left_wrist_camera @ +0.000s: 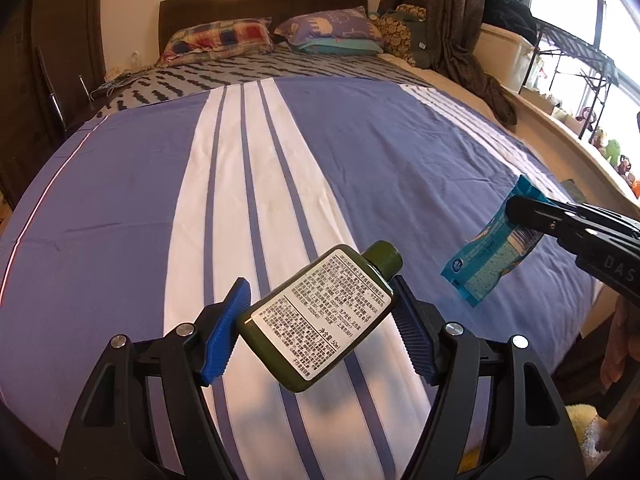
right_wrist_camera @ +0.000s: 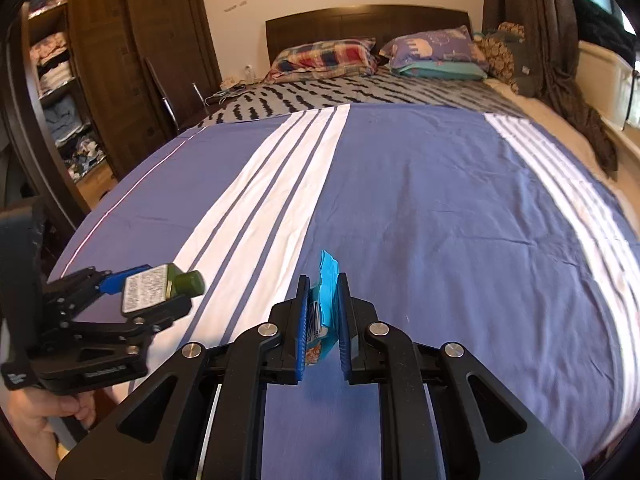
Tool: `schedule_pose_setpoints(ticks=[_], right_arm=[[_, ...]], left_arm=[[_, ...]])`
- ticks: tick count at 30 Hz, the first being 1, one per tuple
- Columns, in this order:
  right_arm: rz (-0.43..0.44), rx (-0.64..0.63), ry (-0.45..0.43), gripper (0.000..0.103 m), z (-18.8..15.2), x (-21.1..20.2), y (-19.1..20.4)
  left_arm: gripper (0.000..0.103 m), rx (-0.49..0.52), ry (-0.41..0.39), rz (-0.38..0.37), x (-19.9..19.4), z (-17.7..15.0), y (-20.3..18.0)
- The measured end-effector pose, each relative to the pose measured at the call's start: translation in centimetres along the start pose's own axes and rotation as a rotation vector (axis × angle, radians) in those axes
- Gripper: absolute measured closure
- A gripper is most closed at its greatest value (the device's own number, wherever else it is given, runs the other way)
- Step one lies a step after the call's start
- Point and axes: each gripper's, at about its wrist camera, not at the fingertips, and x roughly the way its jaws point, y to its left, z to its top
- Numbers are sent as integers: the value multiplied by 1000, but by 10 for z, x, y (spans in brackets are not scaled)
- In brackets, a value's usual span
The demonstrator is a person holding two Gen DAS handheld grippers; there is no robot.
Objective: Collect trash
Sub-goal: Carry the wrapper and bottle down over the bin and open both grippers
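Note:
My left gripper point(left_wrist_camera: 320, 304) is shut on a small dark green bottle point(left_wrist_camera: 320, 320) with a white printed label, held tilted above the bed. The bottle also shows in the right wrist view point(right_wrist_camera: 160, 288), in the left gripper point(right_wrist_camera: 156, 292). My right gripper point(right_wrist_camera: 323, 292) is shut on a blue snack wrapper point(right_wrist_camera: 326, 288), held edge-on between the pads. In the left wrist view the wrapper point(left_wrist_camera: 488, 256) hangs from the right gripper point(left_wrist_camera: 516, 216) at the right, above the bedspread.
A bed with a blue and white striped bedspread point(left_wrist_camera: 360, 152) fills both views. Pillows point(left_wrist_camera: 224, 38) lie by the dark headboard. A window sill with toys point(left_wrist_camera: 612, 152) runs along the right. A wardrobe with clothes point(right_wrist_camera: 60, 80) stands to the left.

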Motion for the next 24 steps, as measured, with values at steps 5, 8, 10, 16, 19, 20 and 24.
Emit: schedule_pose_setpoints(ticks=[5,8,10,16,19,20,24], right_arm=[[-6,-10,-10,89,-31,-45,11],[-3,-17,-14,89,-53,-71,17],[-2,-23,-15,89,-69,-88,19],[6,-25,11,89,-121,-114,21],[3,-16,54,89,-154,-112,21],[5,-7,70,89,-163,-108,20],[30,41,159,89,-208,-88,19]], left_arm=[[36,9,-41,-21,-55,-33,-14],[36,14,-65,-40,-85,-57,-23],[36,16,-75,-56,-103,-76,-28],[36,25,-68,-88,-125,-129,-40],[36,25,-40,-93,-121,-162,-45],[36,27,-28,-89,-117,-172,-47],[36,21,62,-108,-91,-212,-51]])
